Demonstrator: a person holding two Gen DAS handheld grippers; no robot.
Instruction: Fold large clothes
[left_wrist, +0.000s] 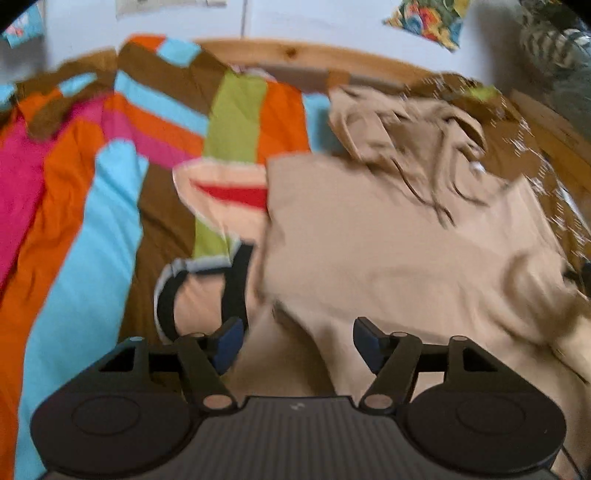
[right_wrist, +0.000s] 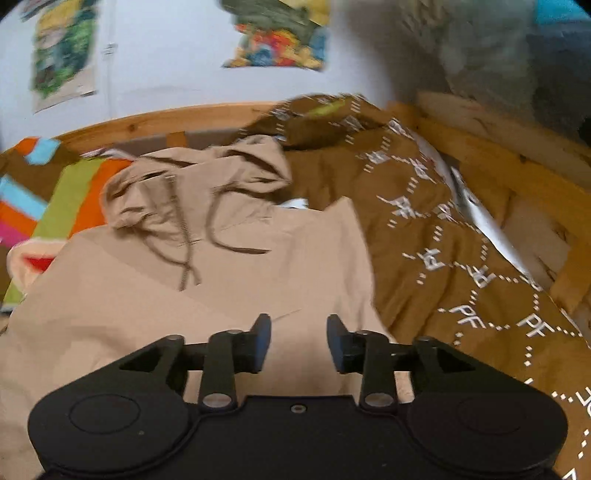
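Beige hoodie (left_wrist: 388, 251) lies spread on the bed, hood (right_wrist: 192, 184) and drawstrings toward the wooden headboard (left_wrist: 295, 51). It rests partly on the striped duvet (left_wrist: 92, 221) and touches the brown printed blanket (right_wrist: 461, 258) on its other side. Left gripper (left_wrist: 298, 345) over the hoodie's near edge, jaws apart, nothing between the pads. Right gripper (right_wrist: 298, 341) over the hoodie body, jaws parted, nothing clamped. Both views motion-blurred.

beige hoodie (right_wrist: 207, 280) lies on the bed beneath the right gripper's (right_wrist: 299, 343) parted fingers.
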